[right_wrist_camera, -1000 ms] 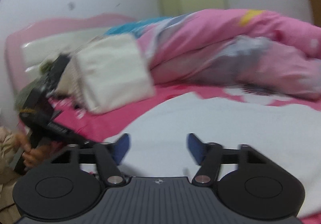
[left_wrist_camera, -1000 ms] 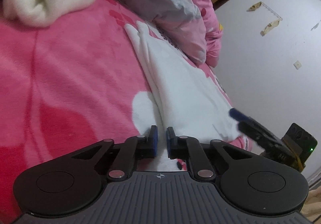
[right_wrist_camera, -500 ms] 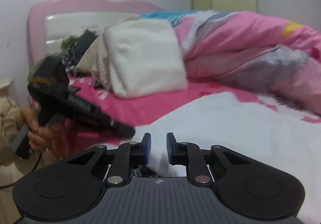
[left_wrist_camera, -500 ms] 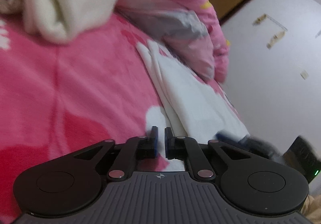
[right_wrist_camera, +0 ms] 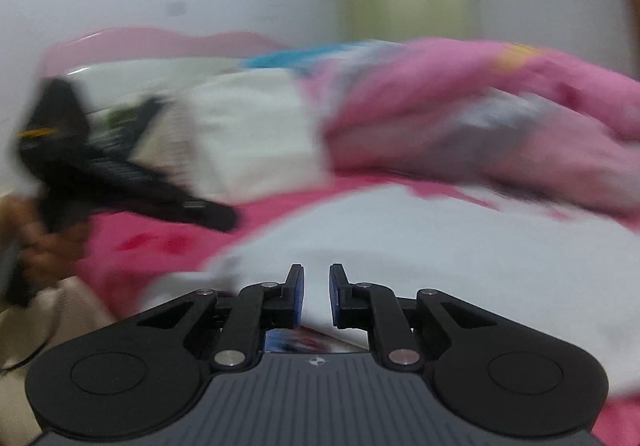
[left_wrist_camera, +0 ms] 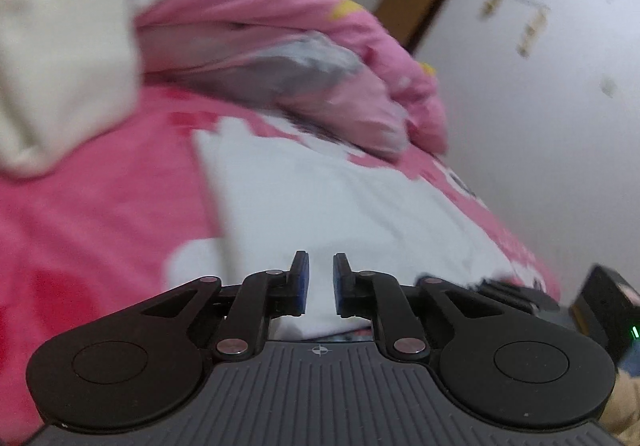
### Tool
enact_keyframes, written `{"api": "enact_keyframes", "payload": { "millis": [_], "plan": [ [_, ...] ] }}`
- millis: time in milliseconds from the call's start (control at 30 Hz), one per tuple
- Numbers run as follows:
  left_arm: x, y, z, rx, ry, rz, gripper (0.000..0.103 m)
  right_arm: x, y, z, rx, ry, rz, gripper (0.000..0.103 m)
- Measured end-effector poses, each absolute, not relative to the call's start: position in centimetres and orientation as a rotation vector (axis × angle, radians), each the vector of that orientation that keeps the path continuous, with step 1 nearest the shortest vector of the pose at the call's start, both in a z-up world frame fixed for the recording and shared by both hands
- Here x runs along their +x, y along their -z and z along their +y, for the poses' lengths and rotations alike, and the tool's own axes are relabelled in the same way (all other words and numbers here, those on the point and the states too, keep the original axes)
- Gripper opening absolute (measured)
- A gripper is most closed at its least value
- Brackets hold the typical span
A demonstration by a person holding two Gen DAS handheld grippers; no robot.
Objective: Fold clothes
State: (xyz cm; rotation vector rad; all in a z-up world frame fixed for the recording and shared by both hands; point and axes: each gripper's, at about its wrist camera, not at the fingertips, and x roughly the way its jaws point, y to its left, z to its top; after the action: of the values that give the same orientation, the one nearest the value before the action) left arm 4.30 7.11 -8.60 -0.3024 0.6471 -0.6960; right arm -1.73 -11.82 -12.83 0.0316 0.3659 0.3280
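I hold a two-finger tool in each hand, both low over a bed. My left tool (left_wrist_camera: 319,282) points forward along the bed with its blue-padded fingers (left_wrist_camera: 301,280) drawn in to a narrow gap; white cloth shows through the gap, but I cannot tell whether the pads grip it. My right tool (right_wrist_camera: 314,294) is set the same way, its fingers close together with a slim gap, white cloth behind them, and again I cannot tell whether it pinches anything. In the right wrist view, my left hand (right_wrist_camera: 48,246) appears at the left edge, wrapped around the black handle of the other tool, blurred by motion.

The garment I am folding is a white T-shirt (left_wrist_camera: 340,206), smooth and thin, lying flat on the bed just in front of both tools. It rests on a pink bedsheet (left_wrist_camera: 100,214) with darker red and white printed patches. Beyond the shirt lies a bunched pink quilt (left_wrist_camera: 280,34) with grey and white patches, puffy and rumpled. To its left sits a folded cream blanket (left_wrist_camera: 60,58), thick and soft-looking. A pink headboard (right_wrist_camera: 160,40) stands against the white wall, and a pale green cabinet (right_wrist_camera: 408,10) is behind the quilt.
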Motion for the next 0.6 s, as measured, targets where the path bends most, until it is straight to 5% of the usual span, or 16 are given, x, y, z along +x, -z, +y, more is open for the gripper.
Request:
{"api": "enact_keyframes", "payload": {
  "millis": [200, 300, 467, 600],
  "plan": [
    [6.1, 11.2, 3.2, -0.266, 0.673, 0.703, 0.019, -1.9, 14.6, -18.7, 0.278, -0.255, 0.484, 0.018],
    [6.6, 11.9, 3.9, -0.324, 0.671, 0.699, 0.019, -4.3, 12.2, -21.9, 0.307, -0.199, 0.430, 0.038],
    [7.2, 12.4, 4.8, -0.392, 0.691, 0.689, 0.020, -8.4, 9.0, -30.2, 0.231, 0.031, 0.395, 0.043],
    [7.0, 12.6, 5.1, -0.404, 0.703, 0.679, 0.020, -8.9, 8.9, -37.2, 0.203, 0.066, 0.499, 0.072]
  ]
}}
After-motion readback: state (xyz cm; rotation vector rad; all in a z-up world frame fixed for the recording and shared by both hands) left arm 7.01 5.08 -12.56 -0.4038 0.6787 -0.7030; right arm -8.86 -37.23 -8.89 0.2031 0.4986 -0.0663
